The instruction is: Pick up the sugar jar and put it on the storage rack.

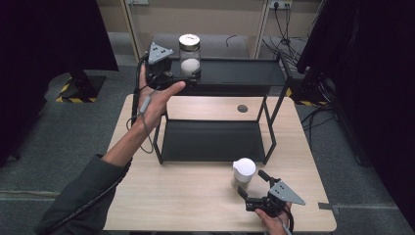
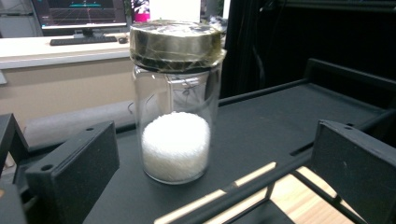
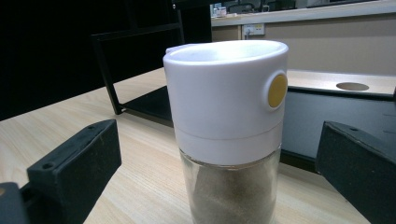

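A glass jar (image 1: 190, 53) with a gold lid and white granules in its bottom stands on the top shelf (image 1: 240, 71) of a black rack. My left gripper (image 1: 192, 73) is at the jar's base, open. In the left gripper view the jar (image 2: 175, 107) stands between the two jaws, clear of both, with the left gripper (image 2: 215, 142) open. A shaker (image 1: 243, 172) with a white cap and brown powder stands on the table near its front right. My right gripper (image 1: 252, 183) is open just behind it. In the right gripper view the shaker (image 3: 229, 126) sits between the spread jaws of the right gripper (image 3: 217, 154), untouched.
The rack's lower shelf (image 1: 210, 140) rests on the light wooden table (image 1: 171, 200). A round cable hole (image 1: 242, 108) lies in the tabletop behind the rack. Dark curtains hang on both sides, and cables lie on the floor at the right.
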Available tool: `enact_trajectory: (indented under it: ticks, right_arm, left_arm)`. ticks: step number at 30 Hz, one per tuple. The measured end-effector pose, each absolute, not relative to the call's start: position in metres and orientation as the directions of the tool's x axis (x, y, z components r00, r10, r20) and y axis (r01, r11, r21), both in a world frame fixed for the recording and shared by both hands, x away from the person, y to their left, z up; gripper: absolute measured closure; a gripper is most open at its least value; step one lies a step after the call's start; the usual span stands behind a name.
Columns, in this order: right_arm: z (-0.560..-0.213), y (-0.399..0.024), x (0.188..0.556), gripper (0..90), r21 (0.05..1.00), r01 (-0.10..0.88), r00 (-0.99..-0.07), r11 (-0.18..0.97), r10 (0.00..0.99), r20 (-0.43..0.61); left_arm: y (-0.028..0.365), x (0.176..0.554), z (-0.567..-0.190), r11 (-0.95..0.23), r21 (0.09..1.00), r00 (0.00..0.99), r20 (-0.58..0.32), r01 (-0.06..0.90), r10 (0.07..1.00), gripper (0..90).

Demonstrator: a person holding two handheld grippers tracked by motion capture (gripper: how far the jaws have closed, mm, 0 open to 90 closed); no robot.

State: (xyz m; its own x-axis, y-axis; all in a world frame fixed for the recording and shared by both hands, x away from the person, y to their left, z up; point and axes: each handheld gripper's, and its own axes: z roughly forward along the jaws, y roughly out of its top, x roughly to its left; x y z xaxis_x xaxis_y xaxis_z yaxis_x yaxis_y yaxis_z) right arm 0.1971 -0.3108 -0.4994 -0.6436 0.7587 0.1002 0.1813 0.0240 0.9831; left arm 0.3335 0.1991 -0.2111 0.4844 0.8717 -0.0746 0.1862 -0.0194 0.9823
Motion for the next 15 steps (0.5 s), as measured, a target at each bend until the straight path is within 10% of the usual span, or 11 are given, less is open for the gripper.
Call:
enact_trajectory:
  ticks: [15]
  right_arm:
    - [-0.499, -0.311, 0.197, 0.6, 0.983, 0.181, -0.644, 0.024, 0.758, 0.100]
  left_arm:
    - [0.205, 0.296, -0.245, 0.004, 0.989, 0.565, -0.089, 0.149, 0.820, 0.2]
